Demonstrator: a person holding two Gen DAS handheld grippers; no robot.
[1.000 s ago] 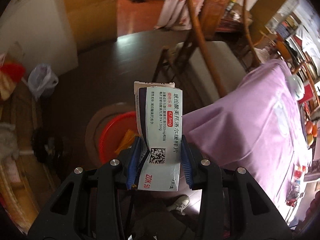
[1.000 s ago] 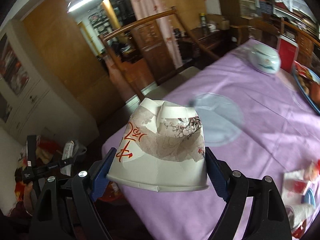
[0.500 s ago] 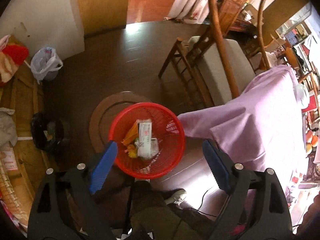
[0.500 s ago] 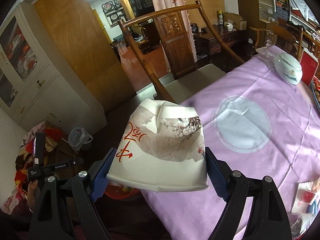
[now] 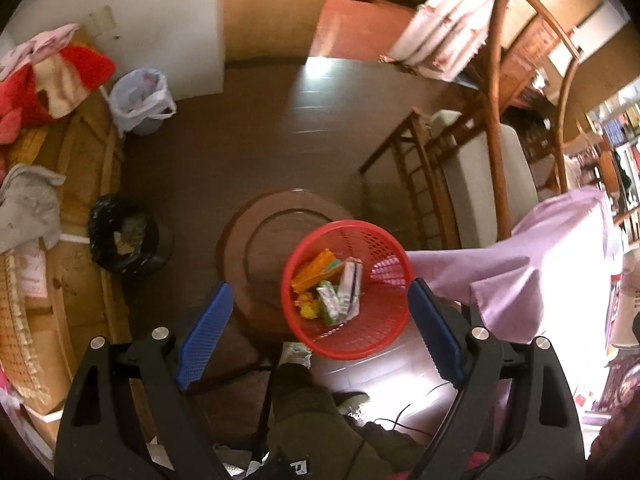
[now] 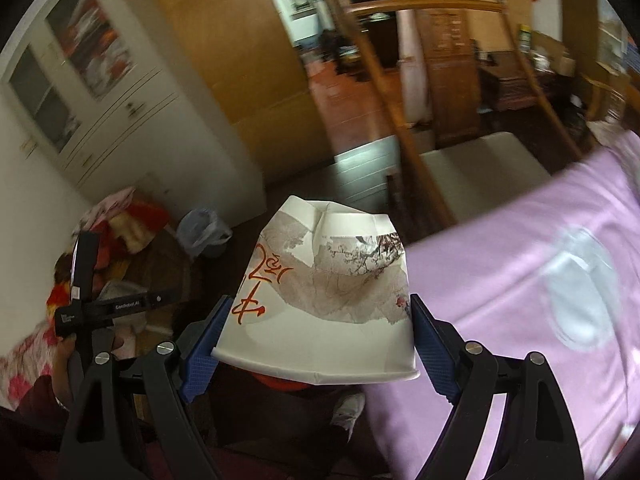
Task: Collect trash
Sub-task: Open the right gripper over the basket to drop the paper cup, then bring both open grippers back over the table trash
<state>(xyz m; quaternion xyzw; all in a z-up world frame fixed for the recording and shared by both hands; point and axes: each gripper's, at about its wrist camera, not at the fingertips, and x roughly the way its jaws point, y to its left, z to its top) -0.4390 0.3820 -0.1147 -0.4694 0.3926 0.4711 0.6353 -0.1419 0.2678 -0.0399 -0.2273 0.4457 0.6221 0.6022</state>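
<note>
Left gripper (image 5: 318,322) stands wide apart and empty above the red basket (image 5: 384,236) of cartons on the floor. Right gripper (image 6: 316,334) clamps a crushed paper cup (image 6: 328,296), which hides most of that basket beneath it.

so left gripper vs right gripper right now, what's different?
Load: the left gripper has nothing between its blue pads; the right gripper is clamped on a crushed paper cup, held rim toward the camera.
View: the left one looks down on the red basket of trash on the floor; the right one looks out over the purple tablecloth edge.
Shared: black frames, blue pads, jaws wide apart.
</note>
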